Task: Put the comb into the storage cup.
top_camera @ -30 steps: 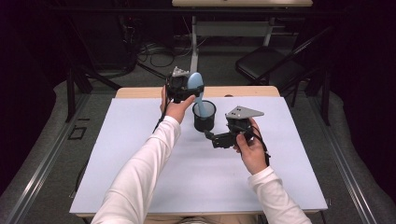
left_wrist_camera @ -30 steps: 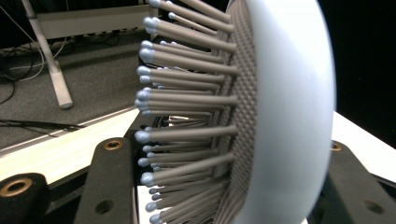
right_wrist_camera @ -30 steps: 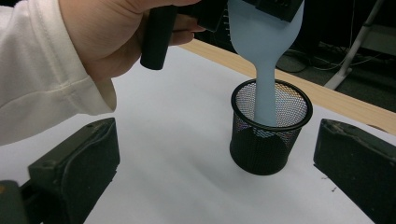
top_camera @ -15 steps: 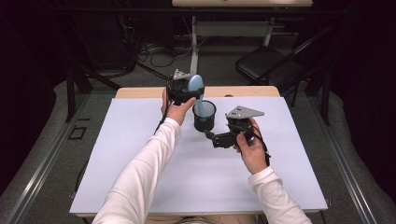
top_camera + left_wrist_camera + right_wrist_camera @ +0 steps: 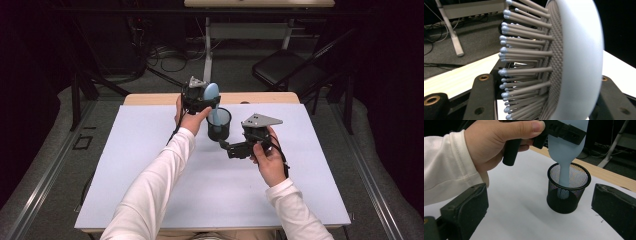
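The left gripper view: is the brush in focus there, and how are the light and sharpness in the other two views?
Left gripper view: the brush is very close; its pale back edge is soft, the bristles fairly sharp, the floor behind blurred. Right gripper view: the mesh cup and brush handle are sharp and evenly lit, with a weak shadow. High view: the white table is bright, the room around it dark.
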The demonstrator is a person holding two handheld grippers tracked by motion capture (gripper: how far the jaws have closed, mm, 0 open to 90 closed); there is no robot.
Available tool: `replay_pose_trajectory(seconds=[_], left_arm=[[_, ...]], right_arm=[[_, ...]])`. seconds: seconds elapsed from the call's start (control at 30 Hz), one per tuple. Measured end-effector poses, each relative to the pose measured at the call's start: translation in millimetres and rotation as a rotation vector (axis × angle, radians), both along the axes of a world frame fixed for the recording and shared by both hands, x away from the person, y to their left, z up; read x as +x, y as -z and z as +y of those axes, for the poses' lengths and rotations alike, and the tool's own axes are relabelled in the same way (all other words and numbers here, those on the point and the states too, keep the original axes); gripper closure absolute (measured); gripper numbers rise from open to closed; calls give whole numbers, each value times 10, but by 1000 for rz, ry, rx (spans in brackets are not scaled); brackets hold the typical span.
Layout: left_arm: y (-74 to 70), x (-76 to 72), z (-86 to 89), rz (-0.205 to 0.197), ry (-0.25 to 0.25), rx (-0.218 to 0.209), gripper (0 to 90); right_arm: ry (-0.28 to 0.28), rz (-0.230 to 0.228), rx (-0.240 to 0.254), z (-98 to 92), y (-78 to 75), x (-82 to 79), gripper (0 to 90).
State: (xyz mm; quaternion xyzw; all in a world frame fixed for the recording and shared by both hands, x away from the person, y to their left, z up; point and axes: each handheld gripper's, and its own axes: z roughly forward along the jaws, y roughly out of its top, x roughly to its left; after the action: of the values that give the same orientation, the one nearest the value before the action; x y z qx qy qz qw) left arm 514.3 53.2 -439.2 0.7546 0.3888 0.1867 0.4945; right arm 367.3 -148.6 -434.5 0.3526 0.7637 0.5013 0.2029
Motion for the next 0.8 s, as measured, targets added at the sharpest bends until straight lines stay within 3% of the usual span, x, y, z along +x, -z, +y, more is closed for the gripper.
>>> replay_pose_trajectory(seconds=[0.4,0.8], left_arm=[[37,5,-27,4,6,18,471],[63,-19,-83,11,31,3,451]], right_arm=[[0,0,2,-4,2,3,3],[1,-2,-2,-8,1,2,5]])
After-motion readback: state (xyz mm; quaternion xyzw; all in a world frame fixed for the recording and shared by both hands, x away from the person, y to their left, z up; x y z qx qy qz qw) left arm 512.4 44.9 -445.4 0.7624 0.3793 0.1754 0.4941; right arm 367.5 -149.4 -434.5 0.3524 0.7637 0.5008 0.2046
